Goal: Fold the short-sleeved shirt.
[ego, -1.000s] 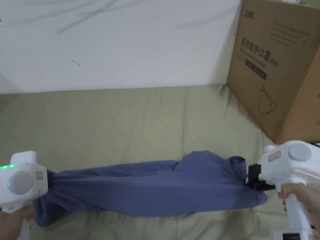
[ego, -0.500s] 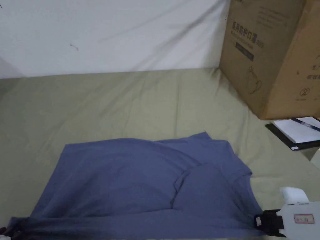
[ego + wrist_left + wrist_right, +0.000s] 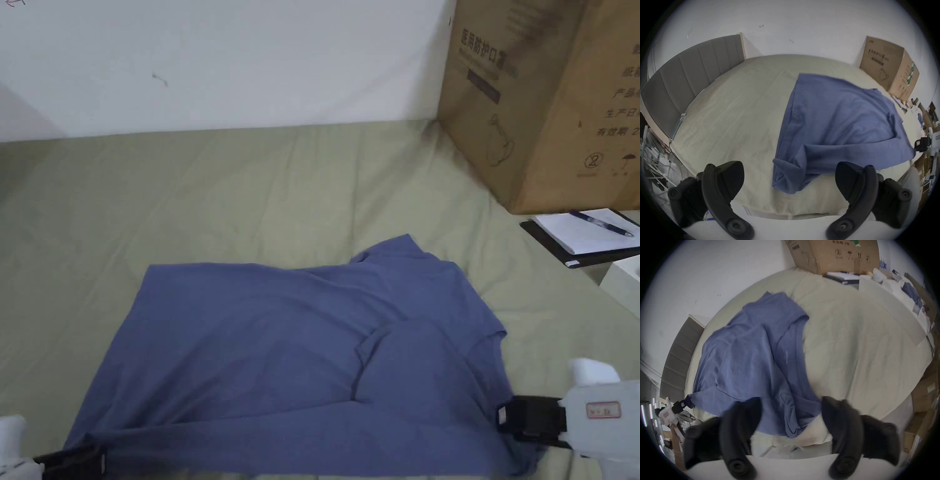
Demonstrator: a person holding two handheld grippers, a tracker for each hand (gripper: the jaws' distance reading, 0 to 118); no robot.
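Observation:
A blue short-sleeved shirt (image 3: 281,350) lies spread on the olive bed sheet (image 3: 250,187), hem to the left and collar to the right, with one sleeve folded onto the chest. My left gripper (image 3: 72,461) sits at the shirt's near left corner. In the left gripper view its jaws (image 3: 789,168) stand wide apart, and the bunched hem corner of the shirt (image 3: 843,121) lies just ahead of them. My right gripper (image 3: 509,417) is at the near right shoulder. In the right gripper view its jaws (image 3: 791,402) are also apart, with the shirt (image 3: 745,353) lying loose in front.
A big cardboard box (image 3: 537,94) stands at the back right against the white wall. A clipboard with paper and a pen (image 3: 581,234) lies in front of it. A grey headboard (image 3: 688,78) runs along the bed's left end. Bare sheet stretches beyond the shirt.
A second ago the shirt hung bunched and taut between both shut grippers. Now it lies spread on the bed, and both grippers have dropped to its near edge with jaws apart.

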